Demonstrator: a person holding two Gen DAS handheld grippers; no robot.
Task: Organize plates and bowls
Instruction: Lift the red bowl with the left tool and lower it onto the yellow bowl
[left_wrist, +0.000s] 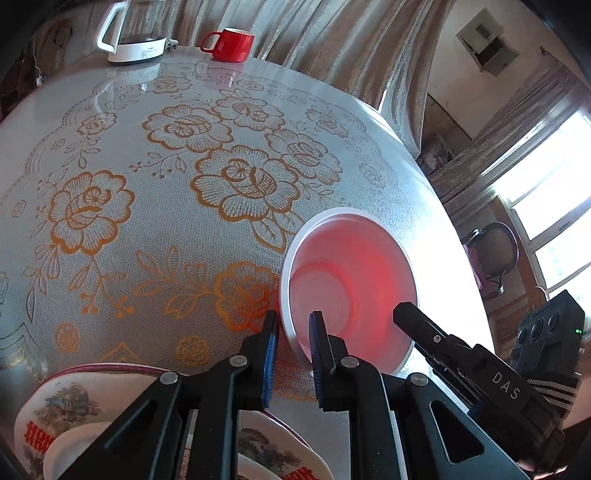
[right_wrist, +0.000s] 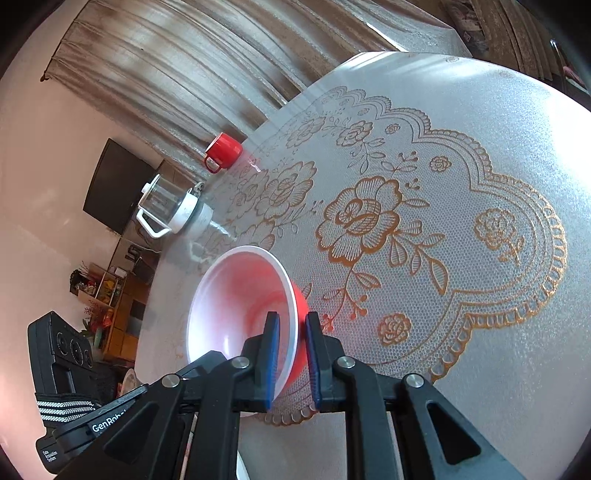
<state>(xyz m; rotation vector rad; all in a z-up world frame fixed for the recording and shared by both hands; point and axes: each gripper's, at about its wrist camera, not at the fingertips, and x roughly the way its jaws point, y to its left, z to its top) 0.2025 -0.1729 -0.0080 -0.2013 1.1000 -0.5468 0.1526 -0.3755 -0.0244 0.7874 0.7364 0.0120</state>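
Note:
A bowl (left_wrist: 351, 280), white inside and red outside, is gripped on opposite sides of its rim by both grippers. My left gripper (left_wrist: 294, 316) is shut on the near-left rim, one blue pad inside the bowl and one outside. A finger (left_wrist: 417, 325) of the right gripper reaches the bowl's right rim. In the right wrist view the bowl (right_wrist: 236, 302) tilts its opening toward the camera, and my right gripper (right_wrist: 292, 316) is shut on its rim. Several patterned plates (left_wrist: 59, 413) with red characters lie below the left gripper.
The table (right_wrist: 498, 110) carries a floral lace cloth under a glossy cover. A red mug (left_wrist: 231, 44) and a glass kettle (left_wrist: 136, 33) with a white base stand at its far edge, by the curtain. The table's right edge (left_wrist: 436, 192) drops off toward a window.

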